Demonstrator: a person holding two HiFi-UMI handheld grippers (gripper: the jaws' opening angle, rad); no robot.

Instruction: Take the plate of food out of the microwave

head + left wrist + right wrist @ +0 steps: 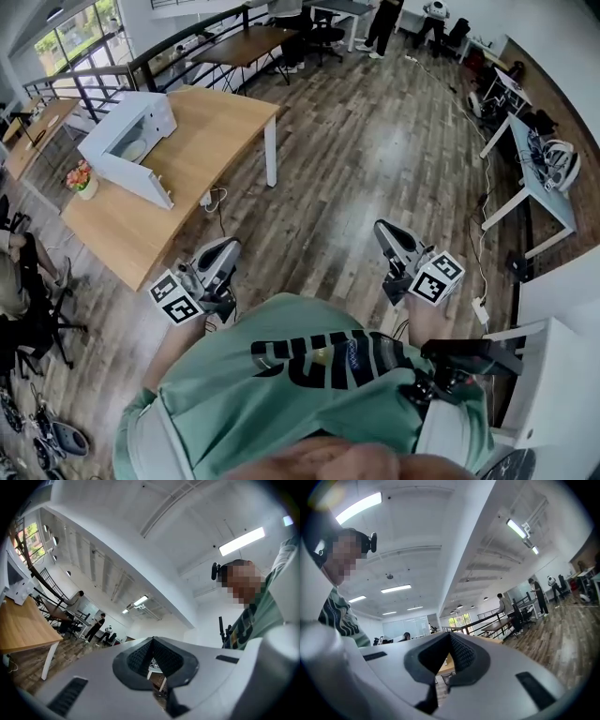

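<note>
On my head camera, the microwave [127, 141] sits on the wooden surface [220, 122], far ahead and to the left of my left hand-held gripper [223, 253]. Its door hangs open, and I think I can see the plate [134, 150] inside. My right hand-held gripper [392, 239] is even farther from it. A little pot of flowers [82, 178] stands just beside the microwave, so a wide swing could knock it over. In the left gripper view, my jaws are pressed together with nothing in them. They point up at the room, not at the plate. In the right gripper view, those jaws are pressed together and empty too. If I reach in like this, I would only push the plate deeper. If I pinch just its edge, it could tip and spill the food.
</note>
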